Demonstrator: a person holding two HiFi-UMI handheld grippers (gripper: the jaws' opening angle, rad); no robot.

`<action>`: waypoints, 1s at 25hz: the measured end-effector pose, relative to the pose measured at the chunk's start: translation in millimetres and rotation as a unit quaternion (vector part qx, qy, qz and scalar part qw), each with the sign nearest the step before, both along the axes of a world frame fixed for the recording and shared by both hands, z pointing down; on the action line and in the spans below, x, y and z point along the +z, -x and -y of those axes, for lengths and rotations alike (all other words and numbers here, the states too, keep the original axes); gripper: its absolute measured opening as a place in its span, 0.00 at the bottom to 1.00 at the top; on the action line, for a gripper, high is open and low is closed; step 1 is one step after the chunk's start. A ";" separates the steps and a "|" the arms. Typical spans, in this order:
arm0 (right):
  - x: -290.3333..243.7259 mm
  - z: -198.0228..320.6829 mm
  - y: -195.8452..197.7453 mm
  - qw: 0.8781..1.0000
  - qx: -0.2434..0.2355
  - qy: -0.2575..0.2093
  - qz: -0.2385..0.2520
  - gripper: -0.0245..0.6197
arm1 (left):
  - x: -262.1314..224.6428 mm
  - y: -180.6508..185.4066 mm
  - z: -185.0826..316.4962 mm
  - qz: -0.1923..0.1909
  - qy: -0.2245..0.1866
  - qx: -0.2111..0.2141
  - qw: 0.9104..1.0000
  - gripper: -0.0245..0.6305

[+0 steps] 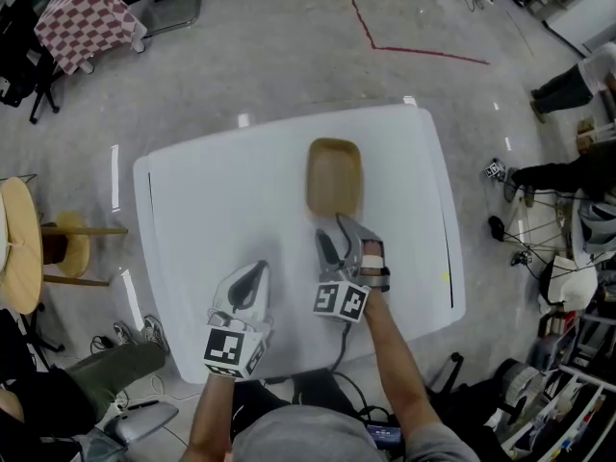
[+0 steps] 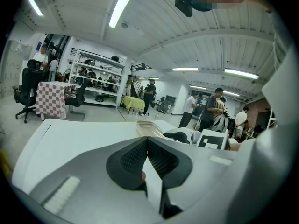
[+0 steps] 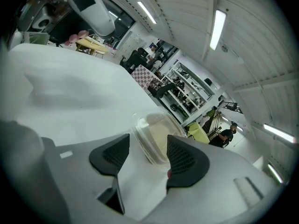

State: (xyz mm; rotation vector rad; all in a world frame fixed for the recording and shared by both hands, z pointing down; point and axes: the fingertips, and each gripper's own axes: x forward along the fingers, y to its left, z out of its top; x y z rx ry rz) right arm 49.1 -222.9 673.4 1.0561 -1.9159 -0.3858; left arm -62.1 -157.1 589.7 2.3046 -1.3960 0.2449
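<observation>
A tan oblong tray [image 1: 334, 176] lies on the white table [image 1: 221, 200], near its middle. My right gripper [image 1: 339, 229] points at the tray's near end with its jaws open and nothing between them. In the right gripper view the tray [image 3: 152, 134] looks shallow with a clear rim, just beyond the open gripper [image 3: 147, 150]. My left gripper [image 1: 252, 275] hovers over bare table to the left of the right one, shut and holding nothing. The left gripper view shows its pads [image 2: 159, 160] pressed together, with the tray [image 2: 147, 129] and the right gripper [image 2: 187, 135] ahead to the right.
A table with a checkered cloth [image 1: 82, 17] stands at the far left, and a round wooden stool [image 1: 19, 243] sits left of the table. Red tape [image 1: 423, 54] marks the floor. A seated person's legs [image 1: 568, 176] and cluttered gear are on the right. Several people stand by shelves [image 2: 98, 85].
</observation>
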 end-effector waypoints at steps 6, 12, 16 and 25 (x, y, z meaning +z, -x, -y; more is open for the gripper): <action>-1.7 1.7 -0.7 1.000 0.006 -0.011 -0.008 0.34 | 1.0 1.9 0.8 0.000 0.001 0.001 1.000 0.05; -4.1 0.6 -1.9 1.000 0.009 -0.021 -0.013 0.23 | 0.6 2.1 -0.6 -0.002 0.001 0.001 1.000 0.05; -3.9 1.5 -2.1 0.999 0.008 -0.026 -0.020 0.21 | 1.1 3.2 0.3 -0.002 0.001 -0.001 1.000 0.05; -14.6 5.8 -1.7 0.999 0.016 -0.044 -0.022 0.13 | -2.0 5.6 3.3 -0.001 -0.002 0.000 1.000 0.05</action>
